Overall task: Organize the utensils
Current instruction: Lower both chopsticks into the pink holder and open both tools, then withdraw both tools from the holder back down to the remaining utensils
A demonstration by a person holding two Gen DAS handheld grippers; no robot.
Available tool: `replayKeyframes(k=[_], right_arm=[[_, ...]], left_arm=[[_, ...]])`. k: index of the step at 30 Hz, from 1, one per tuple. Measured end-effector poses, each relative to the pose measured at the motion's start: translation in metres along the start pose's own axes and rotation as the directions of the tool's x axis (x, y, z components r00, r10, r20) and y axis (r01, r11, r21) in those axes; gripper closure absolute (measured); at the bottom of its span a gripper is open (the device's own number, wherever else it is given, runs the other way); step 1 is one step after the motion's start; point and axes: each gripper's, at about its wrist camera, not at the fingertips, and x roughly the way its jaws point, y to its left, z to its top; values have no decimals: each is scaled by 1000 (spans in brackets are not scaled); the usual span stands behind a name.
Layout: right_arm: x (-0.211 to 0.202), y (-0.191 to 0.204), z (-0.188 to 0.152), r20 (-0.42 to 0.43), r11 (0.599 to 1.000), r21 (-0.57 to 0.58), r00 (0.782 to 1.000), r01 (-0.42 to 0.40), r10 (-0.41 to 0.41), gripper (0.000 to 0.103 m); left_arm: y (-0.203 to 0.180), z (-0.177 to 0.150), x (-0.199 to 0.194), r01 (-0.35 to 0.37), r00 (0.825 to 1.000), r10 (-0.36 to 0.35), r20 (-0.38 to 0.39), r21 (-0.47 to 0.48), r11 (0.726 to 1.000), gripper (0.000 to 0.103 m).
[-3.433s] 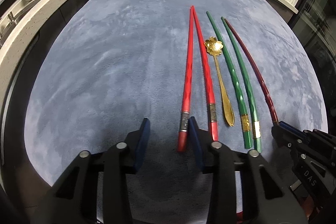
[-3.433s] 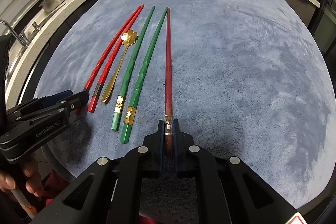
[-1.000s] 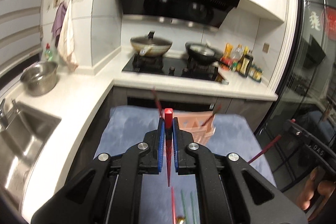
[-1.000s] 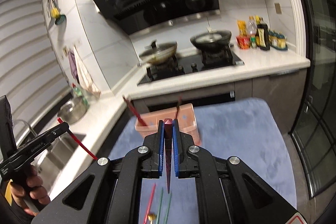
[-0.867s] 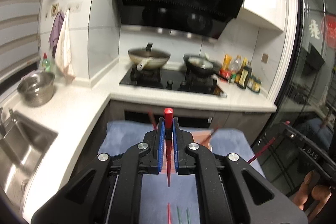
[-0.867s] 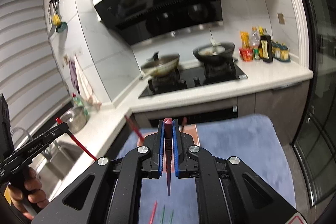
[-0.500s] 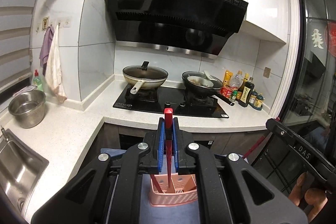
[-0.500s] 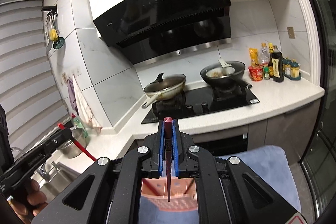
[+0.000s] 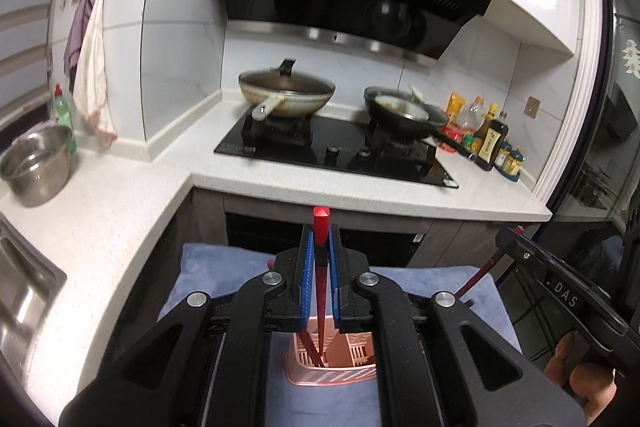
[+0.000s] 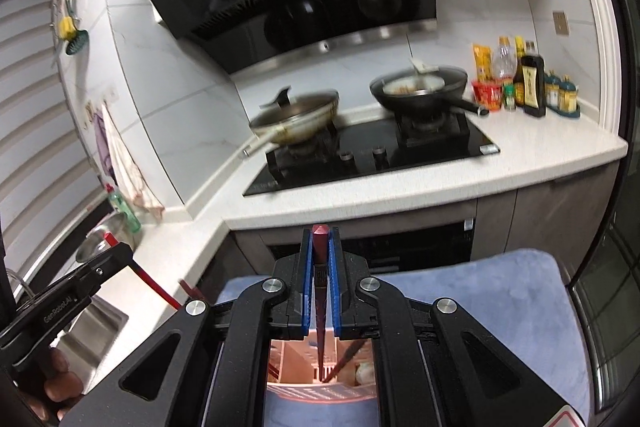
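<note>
My left gripper is shut on a bright red chopstick that stands upright, its tip hanging just over the pink basket. A dark red chopstick leans inside the basket. My right gripper is shut on a dark red chopstick, also upright, with its tip down in the mouth of the pink basket, beside a leaning chopstick. Each gripper shows in the other's view: the right gripper at the right edge, the left gripper at the left.
The basket stands on a blue-grey mat in front of a white counter. On the black hob sit two pans. A steel bowl and a sink lie left; bottles stand right.
Both grippers have carried their chopsticks forward toward the counter. The basket, farther ahead a second ago, now lies right under both tips. Both grips are unchanged.
</note>
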Motion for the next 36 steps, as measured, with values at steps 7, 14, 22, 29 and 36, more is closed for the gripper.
replayKeyframes(k=[7,14,22,29,36], right_arm=[[14,-2,-12,-39,1000,-3,999,10,-10,96],[12,-2,-17,-46,1000,-4,999,18,-18,88],[-7,4,-19,-37,1000,-15,999,17,-18,86],[-36,11,-35,-43,999,-40,999,4,-5,86],[-72,14,-76,-88,998,-58,996,-7,2,86]], left_arm=[[5,-12,14,-8,999,7,-44,-14,1000,96],[7,-13,10,-31,999,30,-39,-28,999,64],[8,-16,-5,-42,999,41,-30,-25,999,63],[8,-28,-31,-45,999,44,-25,-19,999,63],[7,-57,-61,-49,998,49,-44,-4,999,63]])
